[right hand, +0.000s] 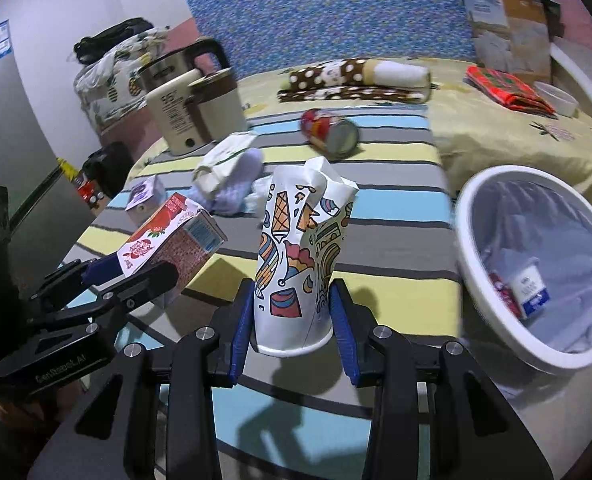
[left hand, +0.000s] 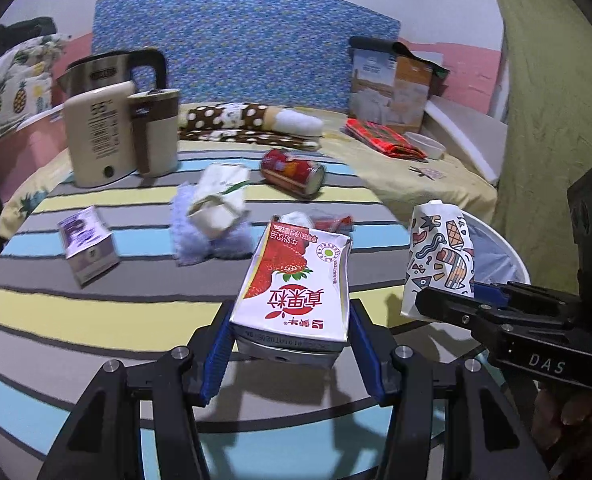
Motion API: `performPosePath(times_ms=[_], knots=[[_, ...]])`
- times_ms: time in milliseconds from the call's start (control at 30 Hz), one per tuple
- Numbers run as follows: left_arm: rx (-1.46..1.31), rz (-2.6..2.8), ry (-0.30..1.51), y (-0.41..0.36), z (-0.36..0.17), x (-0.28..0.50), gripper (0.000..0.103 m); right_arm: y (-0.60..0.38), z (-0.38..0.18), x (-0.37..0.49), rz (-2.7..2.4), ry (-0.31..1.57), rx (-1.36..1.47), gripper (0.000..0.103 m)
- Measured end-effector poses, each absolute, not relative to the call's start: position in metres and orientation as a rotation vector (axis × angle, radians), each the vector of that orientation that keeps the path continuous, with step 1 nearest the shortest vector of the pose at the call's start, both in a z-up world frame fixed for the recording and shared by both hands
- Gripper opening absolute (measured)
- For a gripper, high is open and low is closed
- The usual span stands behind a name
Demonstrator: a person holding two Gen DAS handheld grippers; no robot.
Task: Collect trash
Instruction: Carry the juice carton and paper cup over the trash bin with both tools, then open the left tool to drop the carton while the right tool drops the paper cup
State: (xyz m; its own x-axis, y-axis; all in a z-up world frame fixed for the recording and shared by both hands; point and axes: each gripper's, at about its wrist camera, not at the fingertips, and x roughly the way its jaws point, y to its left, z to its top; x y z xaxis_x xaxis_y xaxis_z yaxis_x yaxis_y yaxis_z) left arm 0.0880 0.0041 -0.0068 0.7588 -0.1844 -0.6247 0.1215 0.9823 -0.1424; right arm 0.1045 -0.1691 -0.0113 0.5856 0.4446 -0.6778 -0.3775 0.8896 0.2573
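A small purple carton lies far left on the striped cloth; the left gripper pinches a strawberry milk carton above it; the right gripper squeezes a crumpled paper cup; the white trash bin, holding some trash, stands rightmost; a red can lies behind.

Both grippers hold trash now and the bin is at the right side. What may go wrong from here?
1. The paper cup is already crumpled and the right gripper pinches only its base, so it may slip or fold further.
2. The strawberry milk carton is open at its top; tilting it may spill any leftover liquid on the striped cloth.
3. The left gripper may bump the right one on its way to the white bin.
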Motion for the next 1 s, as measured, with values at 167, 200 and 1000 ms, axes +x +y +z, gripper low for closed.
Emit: performPosePath(times_ms=[167,200,1000], knots=[[-0.073,-0.222,0.68,-0.023,0.0,0.096,0.055,-0.195,-0.01,0.104,0.425,0.802,0.111,0.04],[-0.068,-0.234,0.678,-0.03,0.001,0.098,0.055,-0.2,-0.009,0.104,0.414,0.798,0.114,0.04],[0.027,-0.48,0.678,-0.158,0.0,0.15,0.055,-0.307,-0.023,0.119,0.115,0.811,0.192,0.043]])
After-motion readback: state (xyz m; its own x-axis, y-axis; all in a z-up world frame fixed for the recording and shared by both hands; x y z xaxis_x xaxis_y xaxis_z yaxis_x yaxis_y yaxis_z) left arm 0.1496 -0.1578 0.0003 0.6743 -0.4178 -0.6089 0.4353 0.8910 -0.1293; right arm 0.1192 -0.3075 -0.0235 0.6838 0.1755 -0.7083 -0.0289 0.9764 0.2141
